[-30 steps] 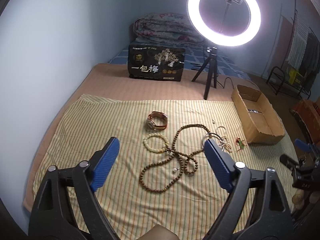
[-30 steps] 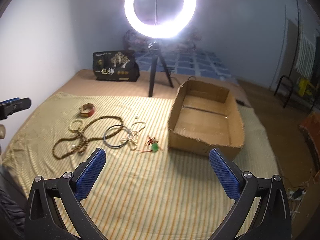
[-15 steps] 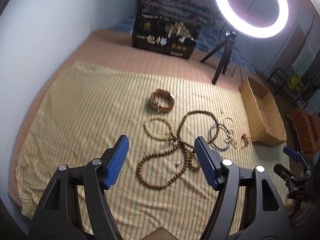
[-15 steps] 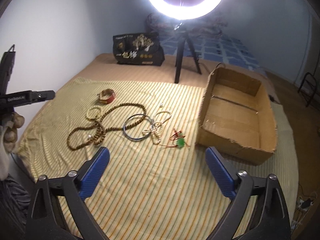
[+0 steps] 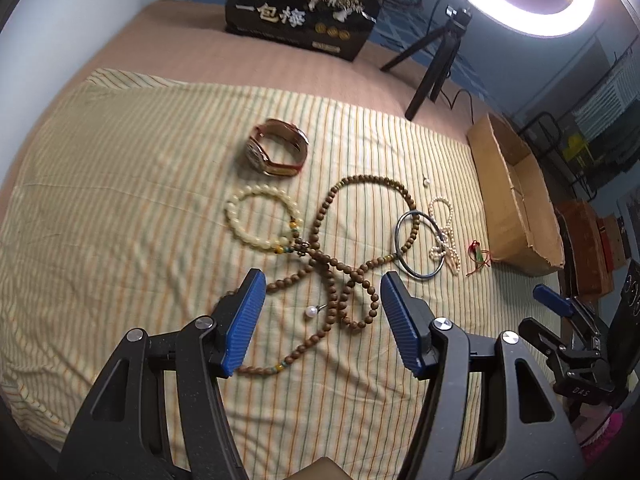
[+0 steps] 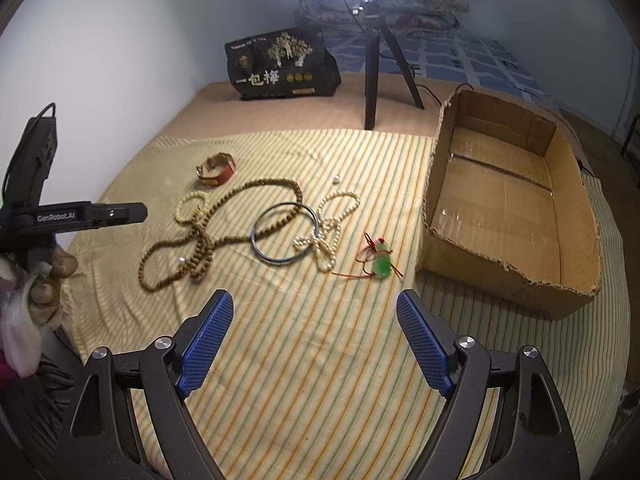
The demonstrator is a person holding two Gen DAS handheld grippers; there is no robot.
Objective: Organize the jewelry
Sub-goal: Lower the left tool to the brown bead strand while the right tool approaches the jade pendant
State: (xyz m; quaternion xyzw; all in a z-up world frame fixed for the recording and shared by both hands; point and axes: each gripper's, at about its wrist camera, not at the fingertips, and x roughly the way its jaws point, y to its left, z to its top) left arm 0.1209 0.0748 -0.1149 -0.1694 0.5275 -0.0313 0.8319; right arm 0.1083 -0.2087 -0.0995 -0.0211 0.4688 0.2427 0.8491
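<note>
Jewelry lies on a striped cloth (image 5: pixel 100 200). A long brown bead necklace (image 5: pixel 340 276) is tangled at the centre, with a small pearl (image 5: pixel 311 312) beside it. My left gripper (image 5: pixel 320 320) is open and hovers just over this necklace. A cream bead bracelet (image 5: pixel 256 220), a brown watch (image 5: pixel 278 152), a dark bangle (image 5: pixel 418 244), a pearl strand (image 5: pixel 444 236) and a green pendant on red cord (image 6: pixel 381 264) lie around. My right gripper (image 6: pixel 316 340) is open and empty, short of the pendant. An empty cardboard box (image 6: pixel 508 200) stands at the right.
A ring light on a black tripod (image 6: pixel 372 76) stands behind the cloth. A black printed bag (image 6: pixel 280 64) lies at the back. The left gripper's body shows at the left edge of the right wrist view (image 6: pixel 80 216). The cloth's edge drops off at the left.
Both grippers have moved forward and lower toward the jewelry. The left one has come over the brown necklace. Both stay open.
</note>
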